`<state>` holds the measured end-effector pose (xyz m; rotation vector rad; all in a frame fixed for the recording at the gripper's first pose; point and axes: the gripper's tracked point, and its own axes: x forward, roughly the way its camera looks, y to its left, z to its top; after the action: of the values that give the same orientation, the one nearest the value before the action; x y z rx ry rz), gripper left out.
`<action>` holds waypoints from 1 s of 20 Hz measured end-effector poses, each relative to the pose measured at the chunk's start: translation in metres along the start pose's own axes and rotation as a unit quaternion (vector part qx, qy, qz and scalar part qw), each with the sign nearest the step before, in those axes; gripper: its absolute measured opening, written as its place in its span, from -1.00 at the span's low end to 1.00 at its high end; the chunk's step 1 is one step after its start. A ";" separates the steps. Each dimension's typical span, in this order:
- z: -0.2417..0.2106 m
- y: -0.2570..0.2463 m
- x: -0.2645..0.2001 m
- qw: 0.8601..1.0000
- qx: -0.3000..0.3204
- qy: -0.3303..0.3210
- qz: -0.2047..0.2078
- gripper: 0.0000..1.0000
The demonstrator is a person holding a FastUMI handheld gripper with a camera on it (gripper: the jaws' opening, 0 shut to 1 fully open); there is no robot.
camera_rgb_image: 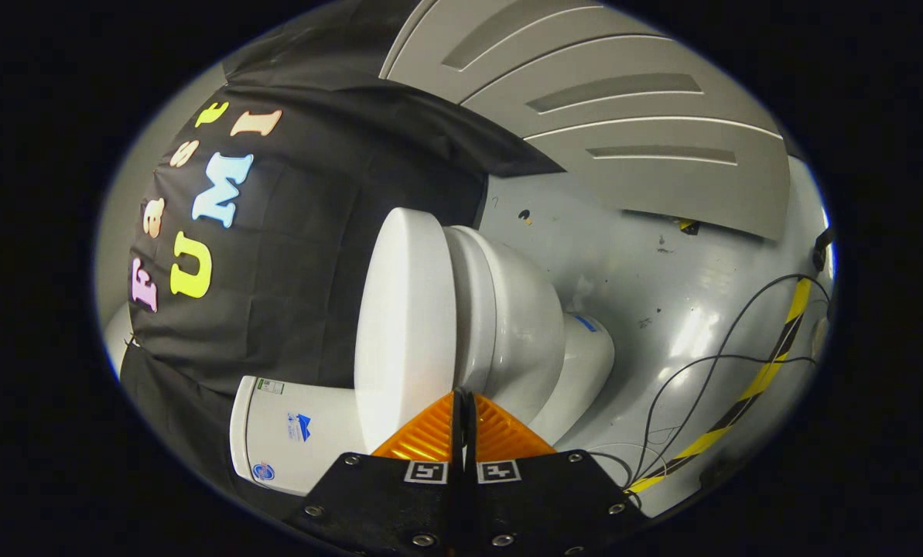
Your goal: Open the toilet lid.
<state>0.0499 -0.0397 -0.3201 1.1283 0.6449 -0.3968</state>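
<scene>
Just ahead of the fingertips: toilet lid (403,325), white, down on the seat, edge-on to the camera; whole scene rolled about a quarter turn
Gripper (463,402): fingers pressed together, jaws closed on nothing, tips meeting at the seam between lid and bowl
Contact: cannot tell whether tips touch the lid rim or stop just short
Bowl (515,317): white, glossy, at 1 o'clock from the fingertips, under the lid
Pedestal (585,363): white, at 2 o'clock from the tips, standing on the floor, small blue mark near the bowl
Tank (291,433): white, at 9 o'clock from the tips, stickers on its face, backed against the booth wall
Booth wall (314,255): black cloth, at 10 to 11 o'clock, creased, behind tank and lid
Floor (647,263): grey, shiny, glare patches, scuffs and dark specks, at 1 to 3 o'clock
Tape (755,379): yellow-and-black striped strip across the floor at 3 o'clock
Cables (709,363): thin, dark, looping over the floor and crossing the tape
Panelled surface (608,116): grey, recessed slots, at 12 to 1 o'clock beyond the floor
</scene>
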 end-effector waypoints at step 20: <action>0.008 0.121 -0.054 0.985 -0.162 -0.055 0.016 -1.00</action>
<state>0.0839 -0.0015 -0.1973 0.8004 0.5698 -0.3109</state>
